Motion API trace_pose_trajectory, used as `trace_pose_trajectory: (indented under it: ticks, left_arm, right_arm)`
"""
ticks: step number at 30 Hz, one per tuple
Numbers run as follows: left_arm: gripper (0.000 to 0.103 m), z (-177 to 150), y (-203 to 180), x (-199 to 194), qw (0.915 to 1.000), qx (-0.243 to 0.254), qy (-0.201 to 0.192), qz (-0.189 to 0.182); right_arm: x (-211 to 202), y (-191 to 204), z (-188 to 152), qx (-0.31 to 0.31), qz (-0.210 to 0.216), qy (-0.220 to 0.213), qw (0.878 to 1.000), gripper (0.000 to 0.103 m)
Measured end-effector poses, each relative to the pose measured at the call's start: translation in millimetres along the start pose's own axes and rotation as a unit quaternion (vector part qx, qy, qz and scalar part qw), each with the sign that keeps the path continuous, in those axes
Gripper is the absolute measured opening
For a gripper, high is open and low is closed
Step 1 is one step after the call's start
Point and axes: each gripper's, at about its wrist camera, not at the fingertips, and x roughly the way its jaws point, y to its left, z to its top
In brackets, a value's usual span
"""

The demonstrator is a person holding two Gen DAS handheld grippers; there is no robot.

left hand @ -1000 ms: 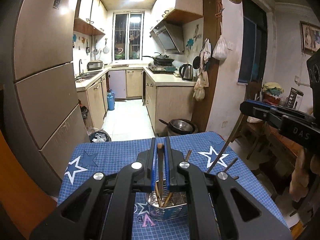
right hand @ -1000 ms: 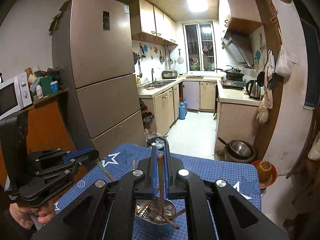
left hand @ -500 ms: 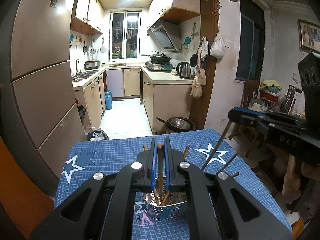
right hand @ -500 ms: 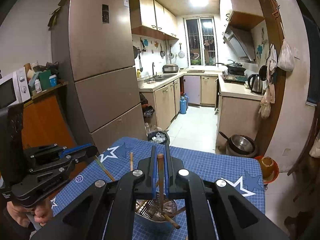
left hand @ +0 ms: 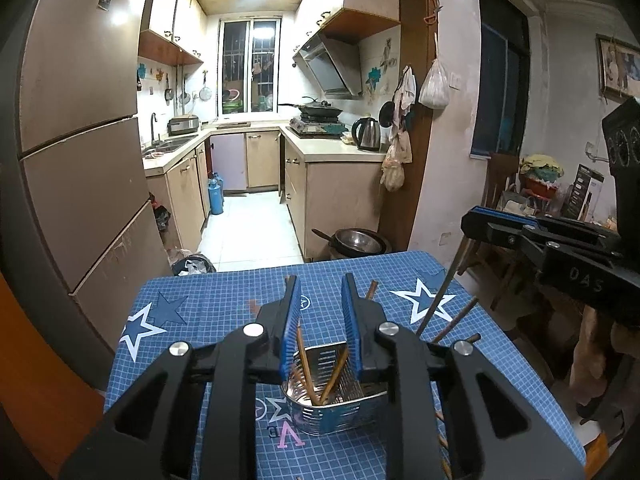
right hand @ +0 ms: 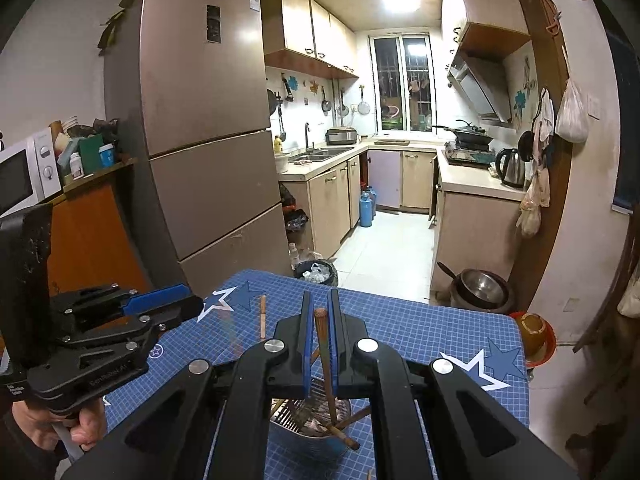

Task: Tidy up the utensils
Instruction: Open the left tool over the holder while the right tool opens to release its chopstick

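The left hand-held gripper (left hand: 320, 312), just opening, stands empty above the perforated steel basket (left hand: 340, 404); the right hand-held gripper (right hand: 320, 332) pinches 1 wooden chopstick (right hand: 325, 356).

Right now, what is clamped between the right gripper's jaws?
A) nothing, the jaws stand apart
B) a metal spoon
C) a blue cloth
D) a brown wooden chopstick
D: the right gripper is shut on a brown wooden chopstick that stands upright over the round metal basket.

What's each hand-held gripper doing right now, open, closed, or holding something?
Left hand-held gripper: open, jaws have just been opening, nothing gripped above the metal basket.
Right hand-held gripper: shut on a wooden chopstick.
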Motion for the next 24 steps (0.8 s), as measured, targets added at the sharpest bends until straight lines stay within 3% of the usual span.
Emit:
trace_pose_trajectory:
  ticks: [2, 4, 5, 7, 8, 19, 22, 24]
  left_arm:
    - [0.020, -0.1, -0.7, -2.2, 1.0000, 0.000, -0.001, 0.000]
    - [0.020, 0.1, -2.4, -6.9, 1.0000, 0.000, -0.004, 0.000]
    - [0.021, 0.3, -3.3, -10.5, 1.0000, 0.000, -0.006, 0.000]
    - [0.033, 1.9, -5.4, -17.1, 0.9999, 0.000, -0.012, 0.002]
    - [0.038, 3.4, -7.0, -21.8, 0.9998, 0.001, -0.018, 0.006]
    - [0.038, 5.6, -25.0, -66.6, 0.9991, 0.013, -0.041, 0.006]
    - [0.039, -5.2, -29.1, -89.8, 0.9982, 0.022, -0.054, 0.013]
    - [0.046, -21.5, -32.6, -110.9, 0.9969, 0.036, -0.066, 0.022]
  right_arm:
    - [-4.8, -0.4, -0.1, 0.001, 0.001, -0.004, 1.000, 0.010]
    - [-11.8, -1.2, 0.4, 0.004, 0.001, -0.013, 1.000, 0.030]
    - [-17.8, -1.8, 1.3, 0.006, 0.001, -0.021, 1.000, 0.033]
    - [-26.9, -3.2, 3.9, 0.009, -0.001, -0.030, 1.000, 0.041]
    - [-31.6, -3.1, 5.5, 0.010, -0.003, -0.034, 0.999, 0.041]
    - [-79.9, 8.5, 11.6, 0.000, -0.006, -0.056, 0.998, 0.041]
    - [-105.6, 9.9, -1.4, 0.000, 0.003, -0.065, 0.998, 0.044]
    - [-131.8, 12.2, -25.1, -0.006, 0.009, -0.073, 0.997, 0.047]
